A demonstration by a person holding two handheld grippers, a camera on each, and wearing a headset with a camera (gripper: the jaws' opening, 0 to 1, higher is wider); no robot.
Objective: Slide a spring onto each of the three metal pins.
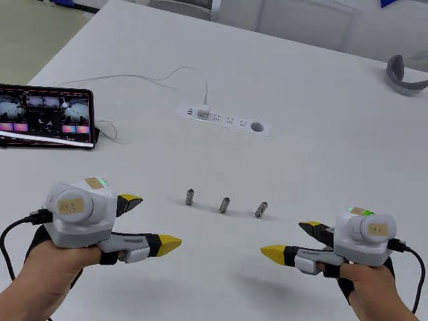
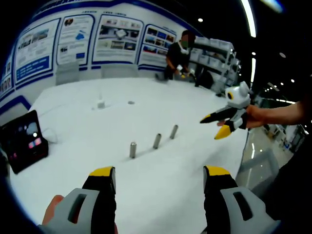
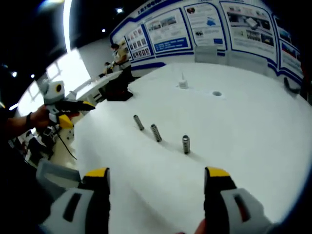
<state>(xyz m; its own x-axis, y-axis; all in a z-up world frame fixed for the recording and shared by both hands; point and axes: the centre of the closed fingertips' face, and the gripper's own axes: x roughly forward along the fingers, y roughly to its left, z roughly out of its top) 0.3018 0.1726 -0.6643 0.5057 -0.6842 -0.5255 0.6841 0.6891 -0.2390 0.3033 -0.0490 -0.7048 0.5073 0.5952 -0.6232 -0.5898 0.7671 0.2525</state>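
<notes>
The left edge is cutting off the tablet (image 1: 45,115), the right edge the grey band (image 1: 392,70). The springs (image 1: 225,204) are showing too small to reveal pins.

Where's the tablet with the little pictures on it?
In the head view the tablet sits at the far left of the table, left of the white power strip and beyond the left tool.

A white table (image 1: 321,100) is shown, on which three spring-wrapped pins (image 1: 225,204) are stood in a row, a plugged-in power strip (image 1: 224,120) behind them, a lit tablet (image 1: 45,115) at the left edge and a grey curved object (image 1: 401,75) far right.
</notes>
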